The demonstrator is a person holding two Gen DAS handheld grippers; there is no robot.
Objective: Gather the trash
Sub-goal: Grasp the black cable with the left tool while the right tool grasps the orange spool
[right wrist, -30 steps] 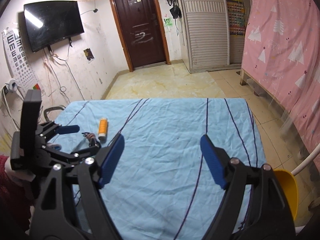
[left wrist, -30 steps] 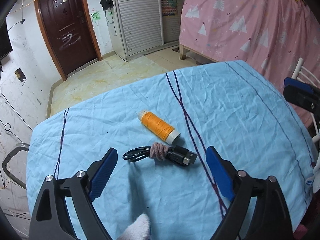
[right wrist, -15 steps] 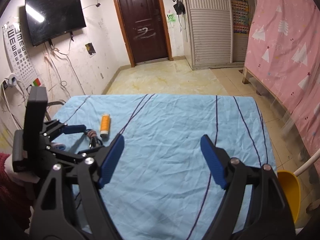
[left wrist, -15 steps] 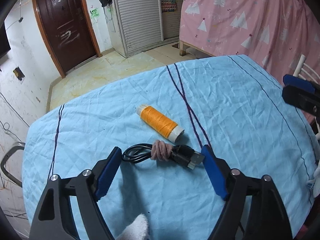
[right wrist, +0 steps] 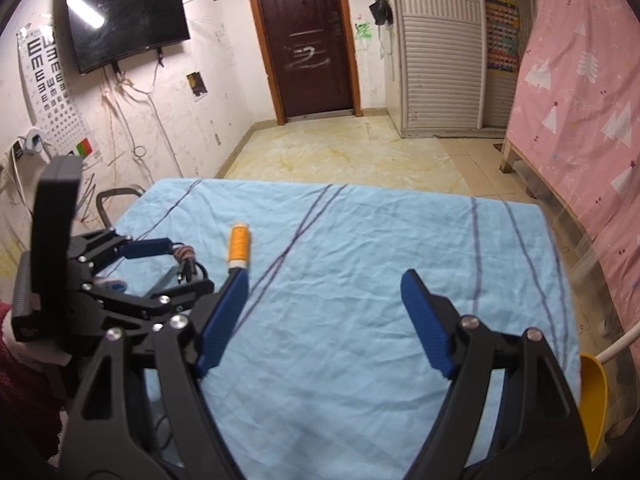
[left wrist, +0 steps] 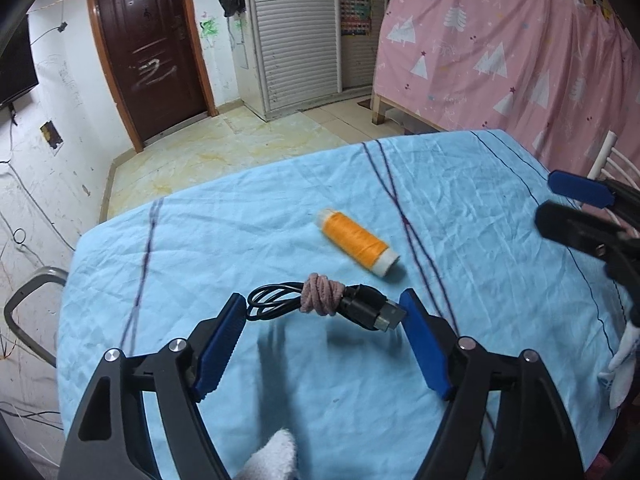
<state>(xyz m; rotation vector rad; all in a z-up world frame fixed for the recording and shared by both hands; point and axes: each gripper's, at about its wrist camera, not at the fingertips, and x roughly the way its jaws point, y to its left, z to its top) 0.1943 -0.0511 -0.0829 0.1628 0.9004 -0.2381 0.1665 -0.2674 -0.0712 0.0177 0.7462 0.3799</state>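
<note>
A coiled black USB cable bound with a pink hair tie lies on the blue tablecloth. My left gripper is open, its blue pads on either side of the cable's ends. An orange thread spool lies just beyond it, on its side. In the right wrist view the cable and spool sit at the left, beside the left gripper. My right gripper is open and empty over bare cloth.
A yellow bin stands off the table's right edge. A grey chair frame is at the table's left. A pink curtain hangs to the right. The right gripper shows at the left view's right edge.
My left gripper has moved forward and down until its open pads flank the cable. The right gripper has drifted slightly forward; cable and spool have not moved.
</note>
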